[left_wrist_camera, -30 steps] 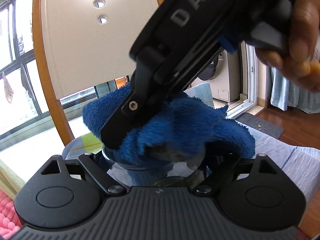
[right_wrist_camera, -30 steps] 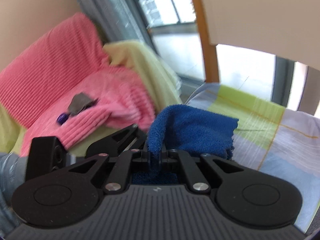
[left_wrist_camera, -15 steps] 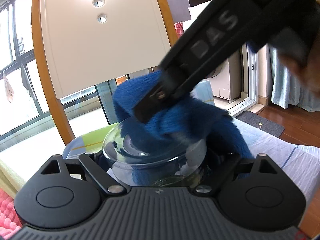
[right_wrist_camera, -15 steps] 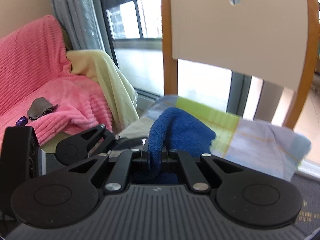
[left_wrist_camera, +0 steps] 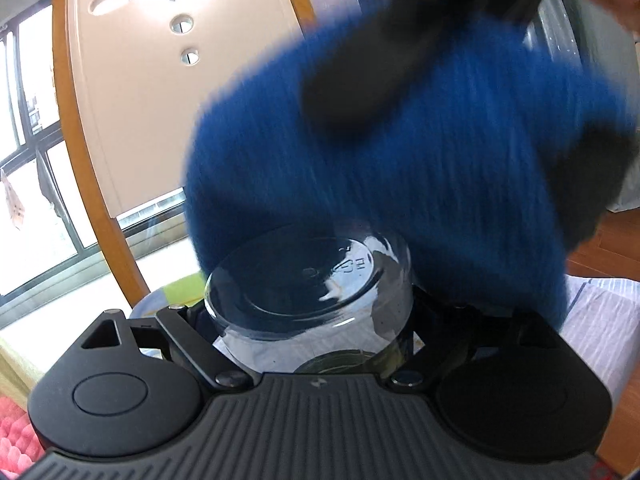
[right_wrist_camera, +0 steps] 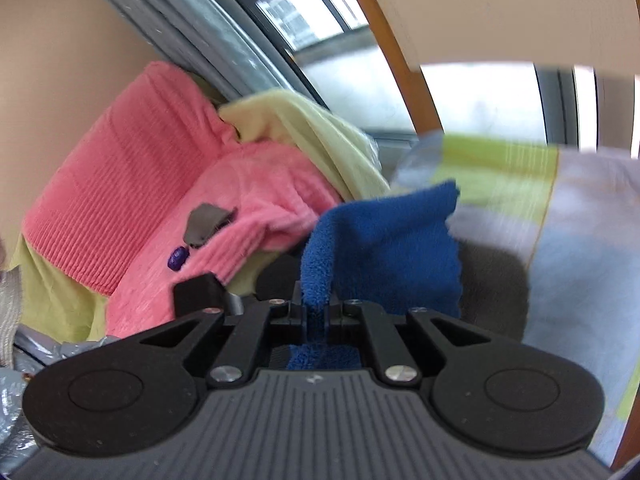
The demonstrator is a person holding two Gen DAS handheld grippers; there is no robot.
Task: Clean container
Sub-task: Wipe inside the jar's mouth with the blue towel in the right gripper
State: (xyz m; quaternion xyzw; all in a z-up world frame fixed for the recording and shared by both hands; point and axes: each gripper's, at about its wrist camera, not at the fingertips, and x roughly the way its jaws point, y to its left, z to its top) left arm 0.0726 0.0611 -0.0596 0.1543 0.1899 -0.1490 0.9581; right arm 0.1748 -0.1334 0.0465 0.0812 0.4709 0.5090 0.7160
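**Q:** Glass, is it? What is being cleaned, and where does it sit?

**A:** Clear glass, yes — a round, smooth-walled container (left_wrist_camera: 308, 300) clamped between the fingers of the left claw (left_wrist_camera: 310, 320), with its moulded circular base turned away from that camera. It is held up in the air, not resting on anything.

**Q:** And the cleaning tool?

**A:** A deep blue cloth (right_wrist_camera: 380, 248), thick and fluffy like terry towelling. The right claw (right_wrist_camera: 316, 312) is pinched tight on a fold of it. From the left wrist view the cloth (left_wrist_camera: 400, 160) is a blurred mass just ahead of and above the glass, seemingly touching its far edge, though the blur hides the contact.

**Q:** How far along is the job?

**A:** Mid-wipe, I would judge. The glass looks mostly clear, with bright reflections; faint specks show on its wall — residue or droplets, I cannot tell. The inside and rim likely remain.

**Q:** Anything else around?

**A:** Beyond the right claw lie a ribbed pink blanket (right_wrist_camera: 160, 184) and a pale yellow-green throw (right_wrist_camera: 316, 128), both soft.
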